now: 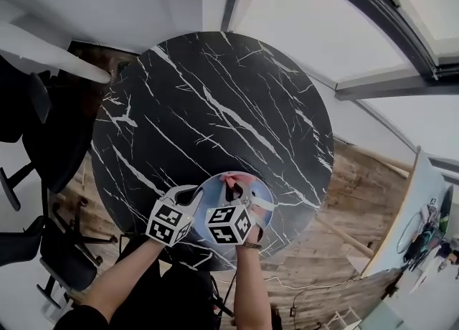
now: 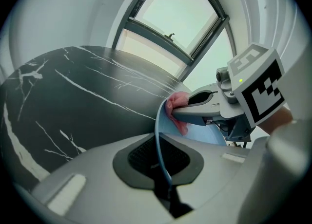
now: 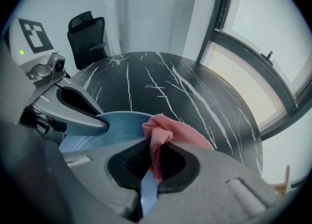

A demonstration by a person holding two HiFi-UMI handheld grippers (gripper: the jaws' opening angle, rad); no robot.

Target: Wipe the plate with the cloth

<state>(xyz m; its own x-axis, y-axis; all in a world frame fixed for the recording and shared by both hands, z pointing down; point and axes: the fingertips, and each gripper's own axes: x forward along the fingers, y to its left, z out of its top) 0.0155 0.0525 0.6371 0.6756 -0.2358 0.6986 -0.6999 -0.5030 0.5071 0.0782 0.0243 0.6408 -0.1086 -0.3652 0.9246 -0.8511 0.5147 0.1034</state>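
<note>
A light blue plate [image 1: 214, 189] is held above the near edge of the round black marble table [image 1: 215, 106]. My left gripper [image 1: 195, 194] is shut on the plate's rim [image 2: 158, 135], which runs edge-on between its jaws [image 2: 161, 167]. My right gripper [image 1: 234, 194] is shut on a pink cloth [image 3: 170, 133], and the cloth is folded over the plate's rim on the opposite side [image 3: 117, 125]. In the left gripper view the cloth [image 2: 178, 102] bunches against the plate under the right gripper's fingers [image 2: 200, 106]. The left gripper's finger [image 3: 80, 116] lies across the plate in the right gripper view.
Black office chairs [image 1: 43, 142] stand left of the table, one of them behind it in the right gripper view [image 3: 90, 35]. A dark window frame [image 1: 373, 6] runs along the far right. Wooden floor [image 1: 358, 192] lies right of the table, with a white board [image 1: 416, 221] leaning there.
</note>
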